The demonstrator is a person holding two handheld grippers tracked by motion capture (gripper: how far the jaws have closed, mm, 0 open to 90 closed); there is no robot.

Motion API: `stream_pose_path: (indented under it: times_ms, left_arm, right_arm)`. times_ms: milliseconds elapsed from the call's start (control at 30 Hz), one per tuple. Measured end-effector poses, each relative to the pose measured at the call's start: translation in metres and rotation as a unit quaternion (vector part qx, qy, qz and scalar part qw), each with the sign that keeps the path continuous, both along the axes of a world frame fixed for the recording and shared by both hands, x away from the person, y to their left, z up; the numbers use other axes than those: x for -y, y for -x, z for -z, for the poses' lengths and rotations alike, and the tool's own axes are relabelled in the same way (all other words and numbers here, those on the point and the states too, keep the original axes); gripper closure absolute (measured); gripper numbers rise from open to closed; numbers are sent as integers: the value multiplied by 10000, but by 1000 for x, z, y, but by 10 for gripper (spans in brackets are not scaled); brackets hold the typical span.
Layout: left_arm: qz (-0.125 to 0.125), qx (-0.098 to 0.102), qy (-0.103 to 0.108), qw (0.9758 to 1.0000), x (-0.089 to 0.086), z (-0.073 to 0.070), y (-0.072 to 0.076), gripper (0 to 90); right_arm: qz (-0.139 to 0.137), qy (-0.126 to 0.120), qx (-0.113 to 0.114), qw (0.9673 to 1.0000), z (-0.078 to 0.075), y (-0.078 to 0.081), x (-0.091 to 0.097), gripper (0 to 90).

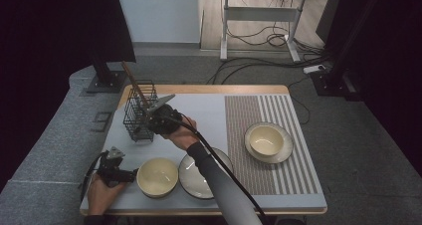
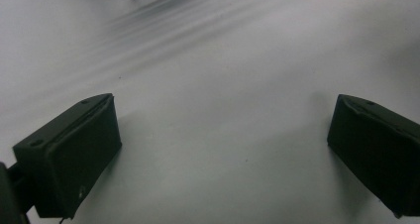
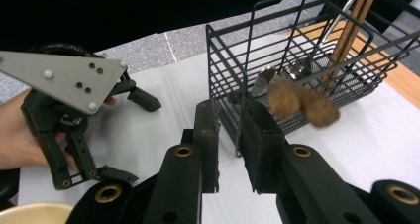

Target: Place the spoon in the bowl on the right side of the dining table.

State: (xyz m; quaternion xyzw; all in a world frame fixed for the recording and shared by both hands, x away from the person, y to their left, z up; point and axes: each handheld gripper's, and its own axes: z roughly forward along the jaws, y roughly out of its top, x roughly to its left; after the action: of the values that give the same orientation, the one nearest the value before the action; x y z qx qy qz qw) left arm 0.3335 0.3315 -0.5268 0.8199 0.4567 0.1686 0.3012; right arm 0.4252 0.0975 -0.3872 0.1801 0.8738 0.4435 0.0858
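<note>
- Two grippers: right gripper (image 3: 229,135) is by the basket (image 1: 139,113), jaws nearly together with nothing between them.
- Left gripper (image 2: 223,149) hovers wide and empty over the mat.
- Spoons (image 3: 302,102) sit in the basket; no readable writing anywhere.

Dim room w/ dark edges; table evenly lit, soft shadows, slight motion blur.
</note>
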Motion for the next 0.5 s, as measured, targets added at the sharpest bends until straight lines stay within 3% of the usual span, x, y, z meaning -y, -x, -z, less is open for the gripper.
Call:
stream_pose_path:
  times_ms: [500]
  left_arm:
    - [-6,2,4,10000,0,0,0,0]
  right_arm:
    - [288,92,32,9995,1,-14,-6,715]
